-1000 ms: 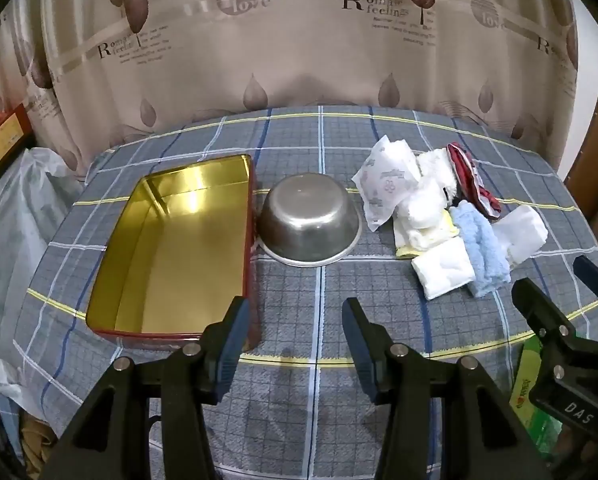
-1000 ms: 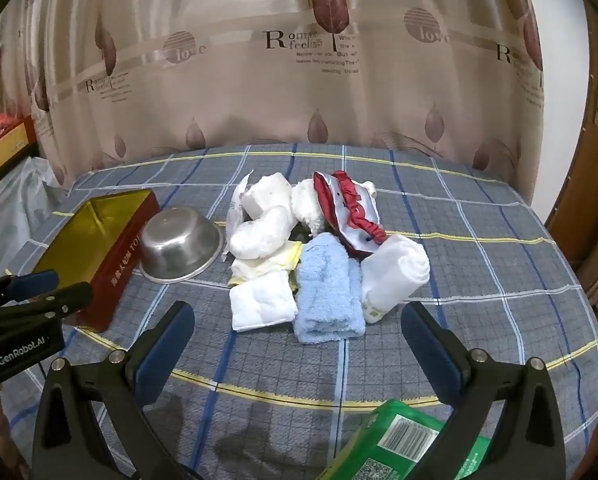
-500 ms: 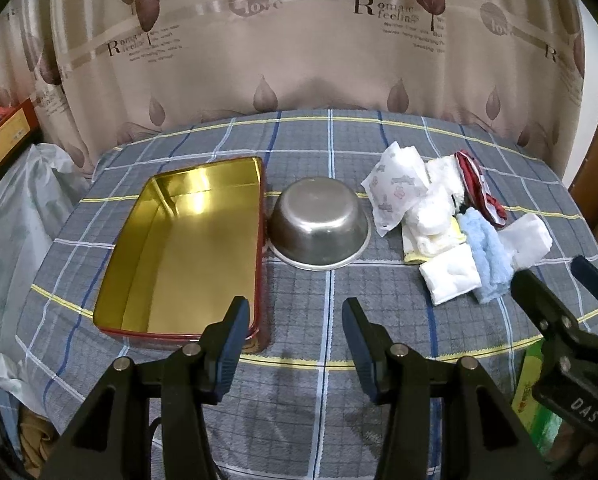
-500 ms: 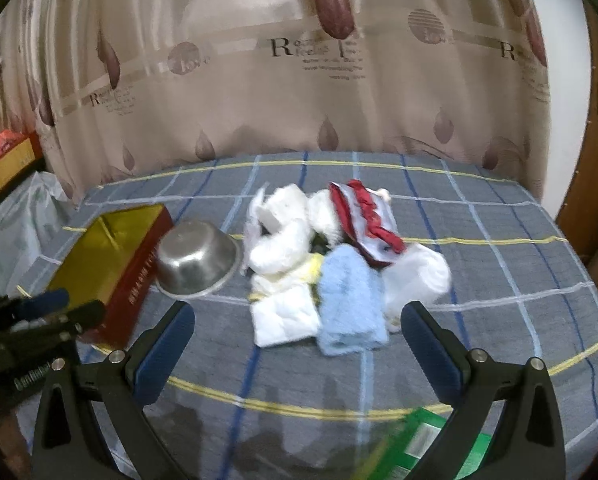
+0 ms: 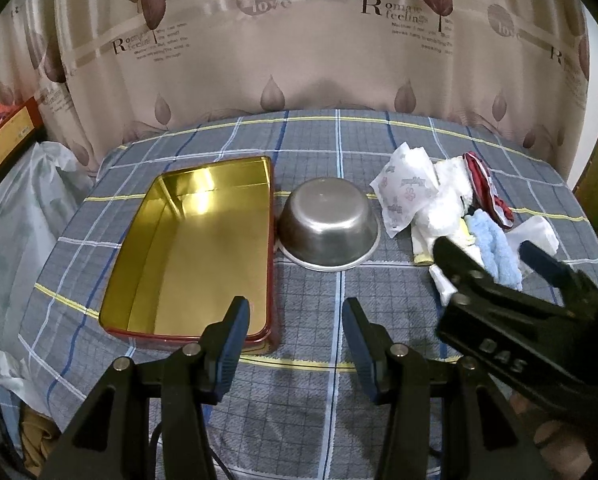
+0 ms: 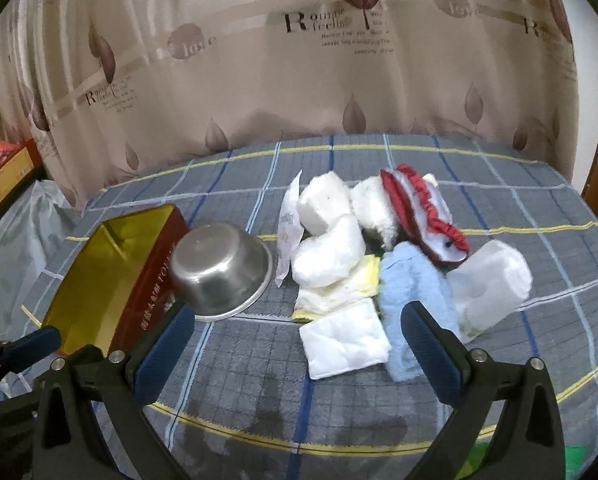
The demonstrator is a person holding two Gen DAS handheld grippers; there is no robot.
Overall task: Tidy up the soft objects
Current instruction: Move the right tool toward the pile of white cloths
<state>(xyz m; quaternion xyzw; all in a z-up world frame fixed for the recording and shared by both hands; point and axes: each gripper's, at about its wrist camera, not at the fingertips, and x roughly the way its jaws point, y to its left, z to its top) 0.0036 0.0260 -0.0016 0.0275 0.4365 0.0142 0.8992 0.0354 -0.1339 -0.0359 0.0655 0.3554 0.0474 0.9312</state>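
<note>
A: What's hard to read?
B: Right wrist view is motion-blurred. The green packet (image 6: 571, 454) at its bottom edge is cut off. In the left wrist view the right gripper (image 5: 495, 252) covers part of the heap of soft white, yellow, blue and red cloth items (image 6: 379, 248).
A: Heap location?
B: On the grey plaid tablecloth (image 5: 319, 392), just right of the upturned steel bowl (image 5: 329, 226). Red-sided tin with gold interior (image 5: 195, 248) sits left of the bowl, nothing in it.
A: Grippers?
B: Right gripper (image 6: 299, 344) spread wide, nothing between its fingers; folded white pad (image 6: 345, 340) and fuzzy light-blue cloth (image 6: 415, 296) lie just ahead of them. Left gripper (image 5: 295, 340) parted, holding nothing, near side of the bowl.
</note>
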